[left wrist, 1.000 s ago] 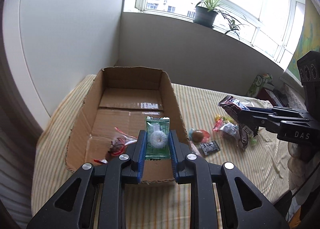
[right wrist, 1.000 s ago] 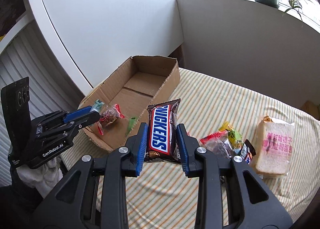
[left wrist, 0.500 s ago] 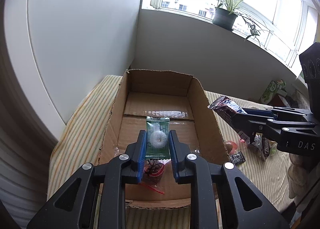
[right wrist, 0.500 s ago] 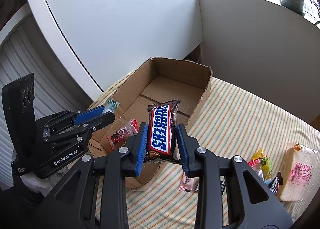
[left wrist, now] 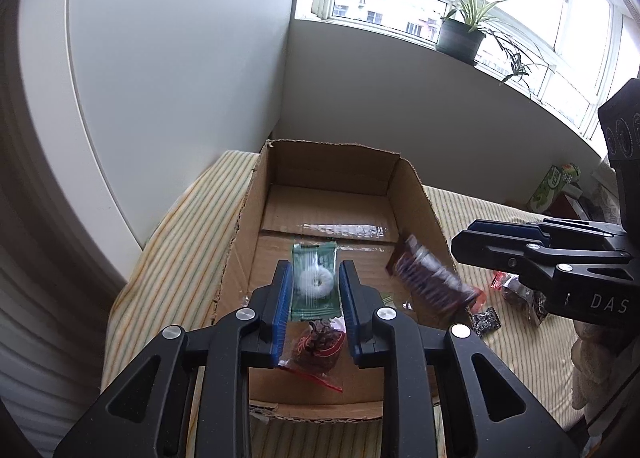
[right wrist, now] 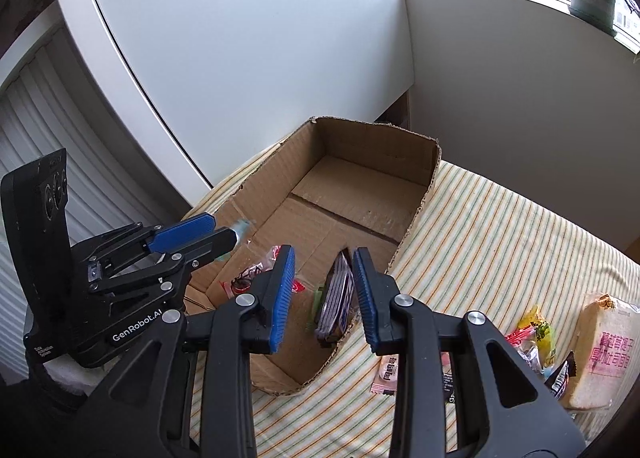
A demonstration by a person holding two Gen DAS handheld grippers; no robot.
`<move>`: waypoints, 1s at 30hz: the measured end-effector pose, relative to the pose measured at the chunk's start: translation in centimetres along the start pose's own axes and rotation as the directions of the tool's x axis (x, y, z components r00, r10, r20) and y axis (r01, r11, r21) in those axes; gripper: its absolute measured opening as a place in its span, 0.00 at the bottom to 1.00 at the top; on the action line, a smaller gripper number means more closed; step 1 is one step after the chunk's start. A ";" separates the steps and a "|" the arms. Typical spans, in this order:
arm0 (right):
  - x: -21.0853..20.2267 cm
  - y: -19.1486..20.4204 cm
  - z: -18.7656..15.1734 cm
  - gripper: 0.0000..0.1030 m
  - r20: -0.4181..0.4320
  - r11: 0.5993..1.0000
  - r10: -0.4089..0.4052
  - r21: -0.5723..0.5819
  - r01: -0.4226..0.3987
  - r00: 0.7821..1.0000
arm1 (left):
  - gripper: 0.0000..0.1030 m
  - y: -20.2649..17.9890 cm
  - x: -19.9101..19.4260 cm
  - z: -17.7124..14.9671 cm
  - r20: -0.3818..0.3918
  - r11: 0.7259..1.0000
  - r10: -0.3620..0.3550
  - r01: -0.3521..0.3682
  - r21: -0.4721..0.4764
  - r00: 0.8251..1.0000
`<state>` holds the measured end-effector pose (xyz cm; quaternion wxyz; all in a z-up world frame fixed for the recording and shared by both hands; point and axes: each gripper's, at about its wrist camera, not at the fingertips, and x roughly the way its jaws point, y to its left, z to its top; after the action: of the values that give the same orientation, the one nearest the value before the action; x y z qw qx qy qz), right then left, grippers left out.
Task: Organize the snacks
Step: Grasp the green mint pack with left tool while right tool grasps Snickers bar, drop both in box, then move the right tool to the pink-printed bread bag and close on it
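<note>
Both grippers point forward and steeply downward, side by side. The left gripper has just been opening its jaws; its 2 blue pads stand slightly apart with clear gaps to what lies between them. The right gripper has also just been opening; its blue pads splay outward at the tips and press on nothing

my right gripper jaws just opened, snickers bar loose and blurred between them above cardboard box, left gripper beside, striped cloth, bread bag
</note>
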<state>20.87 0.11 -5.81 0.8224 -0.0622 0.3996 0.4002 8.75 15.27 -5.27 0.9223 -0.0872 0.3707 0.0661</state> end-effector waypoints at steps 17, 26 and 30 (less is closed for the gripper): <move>-6.4 -3.8 -2.4 0.79 0.068 0.996 -0.088 0.036 0.086 0.994 | 0.46 -0.8 -1.7 -0.1 0.031 1.000 -0.009 0.009 -0.012 0.999; -12.1 -10.2 -6.2 0.79 0.089 0.974 -0.193 0.140 0.180 0.977 | 0.46 -4.6 -2.6 -0.8 0.029 0.997 -0.070 0.069 0.044 0.997; -14.2 -13.7 -8.1 0.79 0.079 0.954 -0.231 0.214 0.210 0.970 | 0.46 -6.6 -2.8 -1.2 0.020 0.992 -0.103 0.102 0.073 0.994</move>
<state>20.48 -21.15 -4.19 0.8835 -0.0011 0.3859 0.2655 7.16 8.38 -3.48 0.9313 -0.0722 0.3569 0.0064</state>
